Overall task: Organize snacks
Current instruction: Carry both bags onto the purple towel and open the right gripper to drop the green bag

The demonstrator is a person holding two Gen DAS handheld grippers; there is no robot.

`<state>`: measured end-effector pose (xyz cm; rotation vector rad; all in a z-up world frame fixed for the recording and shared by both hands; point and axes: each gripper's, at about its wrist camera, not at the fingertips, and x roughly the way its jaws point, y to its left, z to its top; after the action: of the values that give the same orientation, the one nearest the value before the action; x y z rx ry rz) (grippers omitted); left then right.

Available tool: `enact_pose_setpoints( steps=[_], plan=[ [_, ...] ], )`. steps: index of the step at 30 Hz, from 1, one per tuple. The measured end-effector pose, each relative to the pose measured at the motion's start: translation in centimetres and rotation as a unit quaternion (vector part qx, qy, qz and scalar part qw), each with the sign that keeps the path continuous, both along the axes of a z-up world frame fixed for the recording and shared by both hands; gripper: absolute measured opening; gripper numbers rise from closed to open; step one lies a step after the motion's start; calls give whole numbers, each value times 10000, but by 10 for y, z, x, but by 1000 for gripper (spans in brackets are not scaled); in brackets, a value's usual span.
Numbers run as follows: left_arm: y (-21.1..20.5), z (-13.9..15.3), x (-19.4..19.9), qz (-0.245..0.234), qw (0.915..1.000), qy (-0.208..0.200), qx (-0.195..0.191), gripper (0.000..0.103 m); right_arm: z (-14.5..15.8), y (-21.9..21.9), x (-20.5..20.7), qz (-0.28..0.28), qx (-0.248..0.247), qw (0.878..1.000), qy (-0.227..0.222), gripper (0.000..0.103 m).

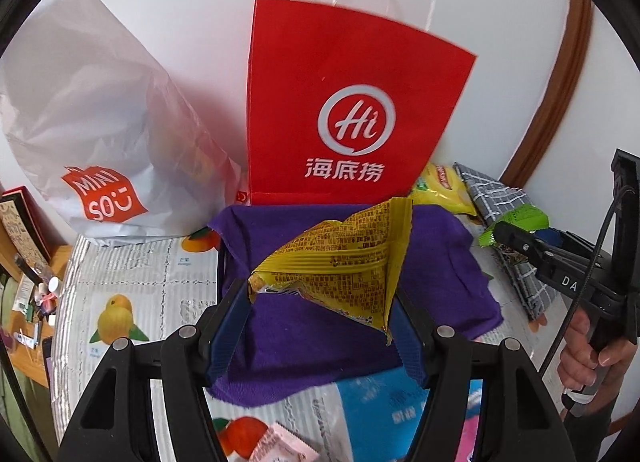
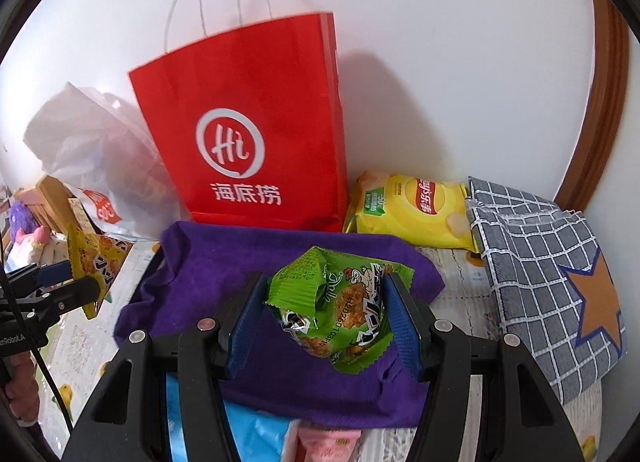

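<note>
Right now your left claw [image 1: 320, 318] is half open but clamped on a yellow packet [image 1: 340, 262], and your right claw [image 2: 324, 322] grips a green packet [image 2: 340, 310] the same way. Both hang over the purple cloth [image 2: 208, 262]; ahead stands the red bag [image 2: 256, 121], chips [image 2: 412, 209] right of it.

**Bright, even light; fisheye bend at the edges**

Both views are evenly lit. Soft shadows are cast on the white wall [image 2: 440, 61] behind the red bag [image 2: 248, 121]. Edges are curved and darkly vignetted; slight blur is seen throughout.
</note>
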<state>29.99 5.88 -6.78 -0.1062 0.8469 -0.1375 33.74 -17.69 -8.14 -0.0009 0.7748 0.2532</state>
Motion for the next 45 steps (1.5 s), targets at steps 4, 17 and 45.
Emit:
enact_pose_setpoints(
  steps=[4, 17, 45],
  plan=[
    [3, -5, 21, 3, 10000, 67, 0, 65, -6, -1, 18, -32, -77, 10000, 42, 59],
    [5, -37, 73, -19, 9995, 269, -133, 65, -41, -9, 58, -67, -32, 9992, 386, 59],
    [-9, -89, 93, -144, 9940, 1081, 83, 67, -96, 13, 76, 316, -308, 9925, 1144, 61]
  ],
)
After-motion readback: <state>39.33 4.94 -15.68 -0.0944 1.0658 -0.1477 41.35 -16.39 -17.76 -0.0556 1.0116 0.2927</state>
